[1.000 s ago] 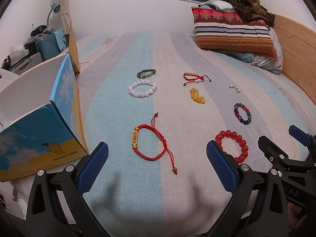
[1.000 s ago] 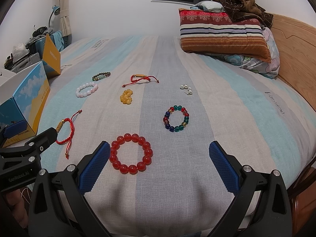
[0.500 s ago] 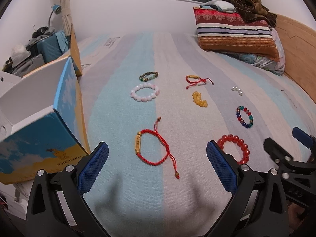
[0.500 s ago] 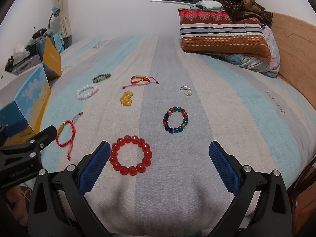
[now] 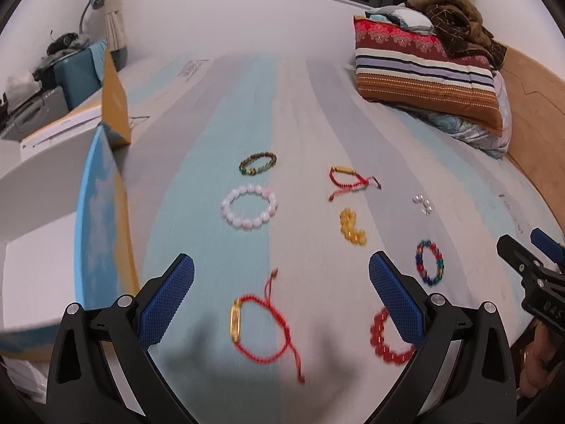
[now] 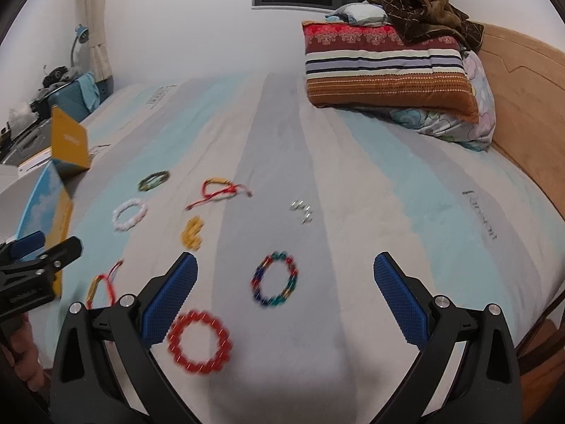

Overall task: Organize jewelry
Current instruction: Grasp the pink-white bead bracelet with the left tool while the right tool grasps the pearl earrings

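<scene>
Several bracelets lie on the striped bed. In the left wrist view a red cord bracelet with a gold tube [image 5: 263, 328] lies just below my open, empty left gripper [image 5: 280, 296]. Beyond are a white bead bracelet [image 5: 249, 207], a green one [image 5: 257, 163], a second red cord bracelet [image 5: 349, 178], amber beads [image 5: 351, 228], small pearls [image 5: 422, 203], a multicolour bracelet [image 5: 429, 263] and a red bead bracelet [image 5: 388, 339]. In the right wrist view my open, empty right gripper [image 6: 284, 291] hovers over the multicolour bracelet [image 6: 275, 279]; the red bead bracelet [image 6: 199, 342] is lower left.
An open blue and yellow cardboard box [image 5: 95, 219] stands at the bed's left edge. A striped pillow stack [image 5: 427, 67] with a brown blanket lies at the far right by the wooden headboard [image 5: 529, 134]. Clutter and a lamp [image 5: 93, 0] are far left.
Both grippers have moved forward over the bed and tilted, so the bracelets sit lower and nearer in both views. Both stay open. No bracelet has moved.
</scene>
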`<state>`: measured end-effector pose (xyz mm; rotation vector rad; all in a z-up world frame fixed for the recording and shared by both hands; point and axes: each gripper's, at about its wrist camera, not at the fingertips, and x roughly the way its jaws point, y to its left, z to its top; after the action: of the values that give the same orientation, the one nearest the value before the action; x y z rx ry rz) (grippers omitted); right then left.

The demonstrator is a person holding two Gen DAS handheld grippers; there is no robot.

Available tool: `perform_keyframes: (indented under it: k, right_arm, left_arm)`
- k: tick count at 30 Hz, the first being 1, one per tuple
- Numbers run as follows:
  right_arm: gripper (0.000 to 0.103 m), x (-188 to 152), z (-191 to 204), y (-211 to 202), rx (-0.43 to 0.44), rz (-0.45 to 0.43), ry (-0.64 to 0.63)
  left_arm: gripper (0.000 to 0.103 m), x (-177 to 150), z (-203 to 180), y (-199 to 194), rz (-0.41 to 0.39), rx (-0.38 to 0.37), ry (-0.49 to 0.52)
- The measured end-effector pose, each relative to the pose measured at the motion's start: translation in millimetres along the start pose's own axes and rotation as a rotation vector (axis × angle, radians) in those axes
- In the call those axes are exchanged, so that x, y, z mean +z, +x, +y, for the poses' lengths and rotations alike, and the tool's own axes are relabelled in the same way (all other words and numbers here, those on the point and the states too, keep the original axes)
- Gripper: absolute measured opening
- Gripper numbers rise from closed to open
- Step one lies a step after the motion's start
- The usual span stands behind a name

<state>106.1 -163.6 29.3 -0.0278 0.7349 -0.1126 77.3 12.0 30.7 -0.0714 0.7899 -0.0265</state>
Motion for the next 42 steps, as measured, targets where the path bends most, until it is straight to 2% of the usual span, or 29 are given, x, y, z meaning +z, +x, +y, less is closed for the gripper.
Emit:
perform_keyframes:
  k: [6, 8, 12, 17, 20, 24, 27, 35, 38, 42]
  right_arm:
    - [0.096, 29.3, -7.4, 52.6, 0.002, 0.054, 0.022]
    - [0.096, 37.9, -11.5, 63.7, 0.020, 0.028, 0.043]
    - [0.096, 52.5, -11.1, 111.8, 0.023, 0.107, 0.065]
    - [0.095, 45.8, -11.5, 155.8, 0.023, 0.147, 0.084]
    - [0.091, 40.3, -12.2, 178.7, 0.004, 0.187, 0.070]
    - [0.090, 40.0, -16.2, 194.6, 0.002, 0.203, 0.085]
    - [0.089, 37.0, -17.2, 204.7, 0.004, 0.226, 0.089]
    - [0.077, 30.7, -21.4, 224.1, 0.017, 0.270, 0.111]
    - [0.070, 29.3, -19.0, 225.6, 0.013, 0.273, 0.097]
    - [0.054, 29.1, -15.0, 223.8, 0.016, 0.274, 0.077]
  left_arm:
    - [0.097, 31.8, 0.2, 25.9, 0.003, 0.033, 0.010]
    - [0.097, 39.6, 3.2, 39.3, 0.019, 0.045, 0.002]
    - [0.097, 53.7, 10.2, 68.8, 0.041, 0.078, 0.009]
    - [0.097, 53.5, 23.0, 104.7, 0.094, 0.078, -0.007]
    - [0.097, 51.7, 28.9, 122.9, 0.118, 0.106, -0.006]
    - [0.097, 54.4, 30.3, 138.7, 0.123, 0.121, 0.016]
    - [0.097, 52.7, 32.4, 151.5, 0.144, 0.103, 0.018]
    - [0.097, 45.8, 35.3, 172.0, 0.192, 0.083, 0.014]
    - [0.097, 43.9, 37.5, 175.7, 0.200, 0.079, 0.004]
    - [0.094, 42.4, 39.0, 175.2, 0.203, 0.077, -0.002]
